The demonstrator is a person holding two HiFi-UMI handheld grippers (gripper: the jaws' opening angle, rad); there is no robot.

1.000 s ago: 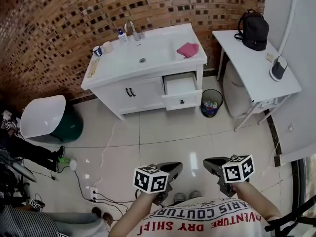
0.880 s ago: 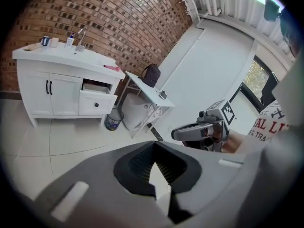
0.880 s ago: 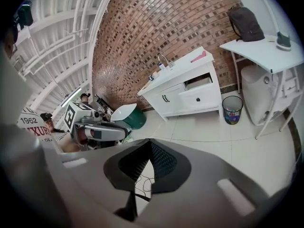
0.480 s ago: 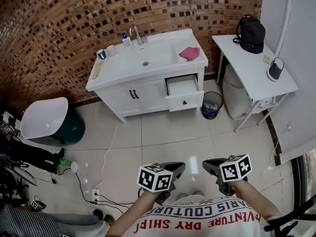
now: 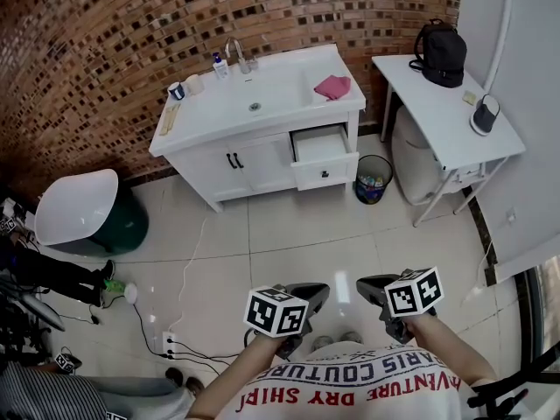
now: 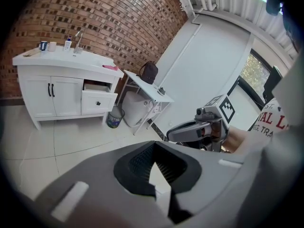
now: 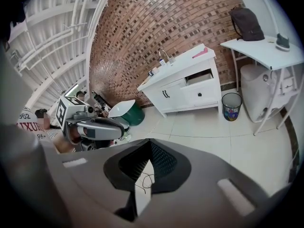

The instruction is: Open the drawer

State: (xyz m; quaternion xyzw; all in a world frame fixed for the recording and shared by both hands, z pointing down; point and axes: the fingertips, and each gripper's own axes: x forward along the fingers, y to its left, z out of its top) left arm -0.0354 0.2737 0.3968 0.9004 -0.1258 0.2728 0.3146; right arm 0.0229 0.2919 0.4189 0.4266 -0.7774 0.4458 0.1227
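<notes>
drawer (image 5: 322,157) sits upper centre of the head view, on the right side of the white vanity (image 5: 262,103), already standing partway out. left gripper (image 5: 308,296) and right gripper (image 5: 372,289) are at bottom centre, well apart from it, jaws pressed together and empty. likely best: close in, spread one claw, pinch the knob (image 5: 325,174), pull straight.

Floor (image 5: 289,234): pale tiles; white vanity cabinet (image 5: 254,160) at 12 o'clock, waste bin (image 5: 374,179) at 1, green tub with white lid (image 5: 87,217) at 9, cables (image 5: 175,339) at 7.
Vanity top (image 5: 201,116): pink cloth (image 5: 332,87) at right end; cups (image 5: 184,87) and bottle (image 5: 216,64) rear left.
Side table (image 5: 437,116): at 2 o'clock; black backpack (image 5: 440,52) on far end.
</notes>
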